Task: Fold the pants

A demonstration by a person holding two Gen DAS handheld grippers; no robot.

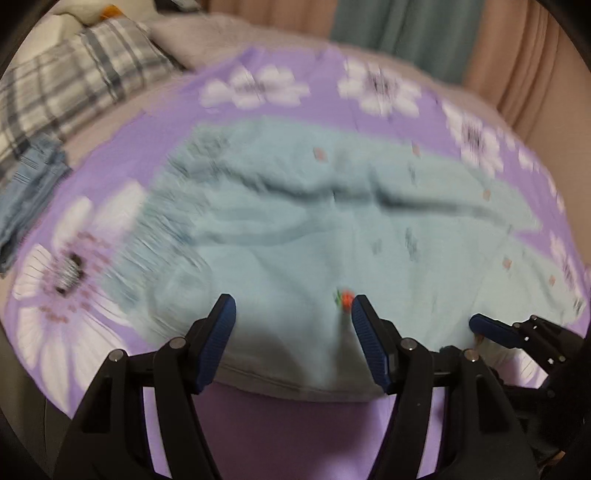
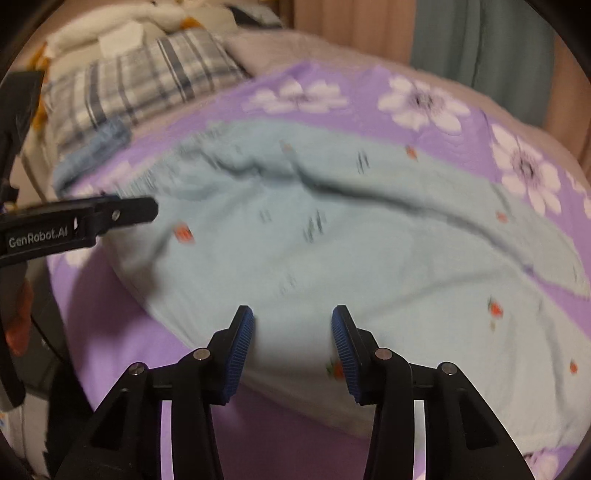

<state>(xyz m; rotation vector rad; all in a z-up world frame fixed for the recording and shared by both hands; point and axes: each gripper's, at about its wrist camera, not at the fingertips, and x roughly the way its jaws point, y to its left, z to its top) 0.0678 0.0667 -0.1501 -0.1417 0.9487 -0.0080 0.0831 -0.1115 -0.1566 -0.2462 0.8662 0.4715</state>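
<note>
Light blue pants [image 1: 314, 229] with small red prints lie spread out and rumpled on a purple flowered sheet [image 1: 258, 424]. Their elastic waistband is at the left, the legs run to the right. They also show in the right wrist view [image 2: 332, 240]. My left gripper [image 1: 293, 308] is open and empty, its fingertips over the near edge of the pants. My right gripper [image 2: 291, 319] is open and empty, also over the near edge. The right gripper shows at the lower right of the left wrist view [image 1: 491, 328]; the left gripper shows at the left of the right wrist view [image 2: 125, 214].
The purple sheet [image 2: 155, 369] covers a bed. A folded blue garment [image 1: 26, 184] lies at the left by a plaid pillow [image 1: 74, 81]. Stuffed toys [image 2: 122, 26] sit at the head of the bed. Curtains [image 1: 406, 29] hang behind.
</note>
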